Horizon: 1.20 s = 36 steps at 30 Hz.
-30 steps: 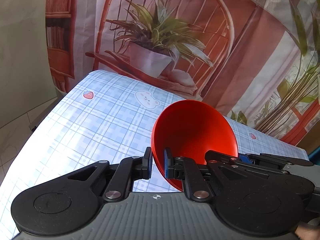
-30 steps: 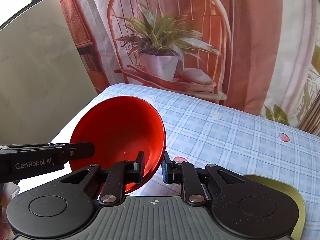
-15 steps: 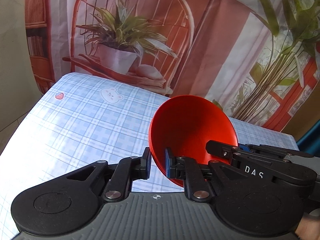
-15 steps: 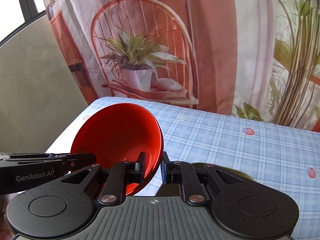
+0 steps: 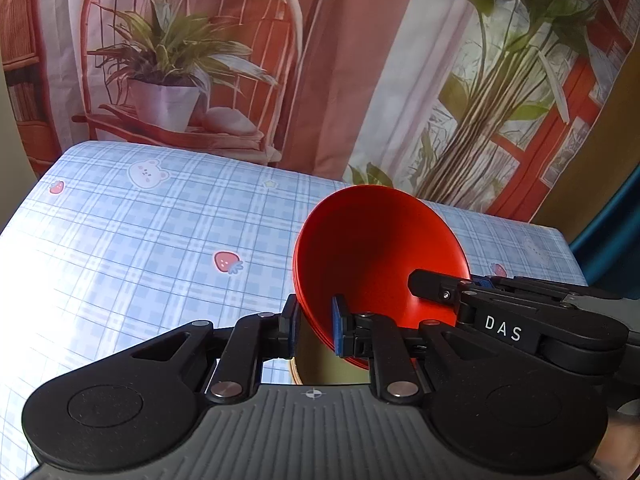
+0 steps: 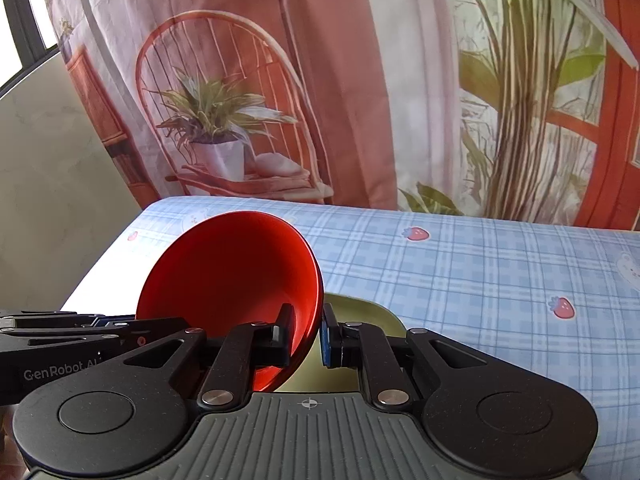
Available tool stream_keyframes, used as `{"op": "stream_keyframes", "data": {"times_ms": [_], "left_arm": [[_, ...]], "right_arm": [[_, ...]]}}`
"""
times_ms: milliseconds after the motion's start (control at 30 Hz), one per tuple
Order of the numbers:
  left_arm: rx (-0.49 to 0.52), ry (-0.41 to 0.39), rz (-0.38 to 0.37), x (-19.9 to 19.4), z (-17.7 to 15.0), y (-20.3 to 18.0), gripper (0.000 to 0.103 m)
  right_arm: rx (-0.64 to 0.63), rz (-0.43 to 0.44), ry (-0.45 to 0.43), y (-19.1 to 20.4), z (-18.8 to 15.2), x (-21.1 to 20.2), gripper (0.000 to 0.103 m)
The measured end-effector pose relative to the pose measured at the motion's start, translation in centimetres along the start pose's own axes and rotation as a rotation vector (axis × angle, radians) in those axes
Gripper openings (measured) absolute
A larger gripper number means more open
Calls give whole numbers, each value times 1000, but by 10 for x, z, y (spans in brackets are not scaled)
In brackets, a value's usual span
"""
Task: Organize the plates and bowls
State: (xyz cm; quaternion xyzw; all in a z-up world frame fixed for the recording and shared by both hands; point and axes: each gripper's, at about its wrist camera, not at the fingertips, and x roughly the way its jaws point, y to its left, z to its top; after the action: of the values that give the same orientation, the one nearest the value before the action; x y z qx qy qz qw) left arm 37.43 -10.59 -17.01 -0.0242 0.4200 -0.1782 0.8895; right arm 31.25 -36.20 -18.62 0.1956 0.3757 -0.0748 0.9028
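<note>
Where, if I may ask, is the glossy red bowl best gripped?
Take the glossy red bowl by its thin rim from opposite sides, one pad inside, one outside; its flaring wall is too wide to span. Left claw and right claw grip so.

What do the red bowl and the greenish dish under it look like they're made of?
Red bowl: probably plastic or melamine, a thin even wall in uniform colour with a soft satin sheen; lacquered wood can't be ruled out. Olive-green dish: smooth and glossy with a rounded rim, plastic or glazed ceramic; too little shows to decide.
</note>
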Motion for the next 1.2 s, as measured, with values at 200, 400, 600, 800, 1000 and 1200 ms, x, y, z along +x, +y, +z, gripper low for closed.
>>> {"op": "stream_keyframes", "data": {"times_ms": [200,400,600,800,1000,1200], "left_arm": [[17,26,-9,7,-8,-12,18],[13,56,-17,13,-15,-15,18],[9,75,-18,17,-19,-17,18],[2,92,-24,20,-22,-16,18],[1,94,-23,23,-22,-17,18],[-9,93,-19,25,-21,-15,18]], "right_arm": [[23,-13,17,-16,-14,-1,12],[29,-19,36,-23,-25,0,12],[28,-23,49,-24,-30,0,12],[28,-33,63,-25,-32,1,12],[34,-41,71,-26,-32,4,12],[43,-46,69,-27,-30,5,13]]}}
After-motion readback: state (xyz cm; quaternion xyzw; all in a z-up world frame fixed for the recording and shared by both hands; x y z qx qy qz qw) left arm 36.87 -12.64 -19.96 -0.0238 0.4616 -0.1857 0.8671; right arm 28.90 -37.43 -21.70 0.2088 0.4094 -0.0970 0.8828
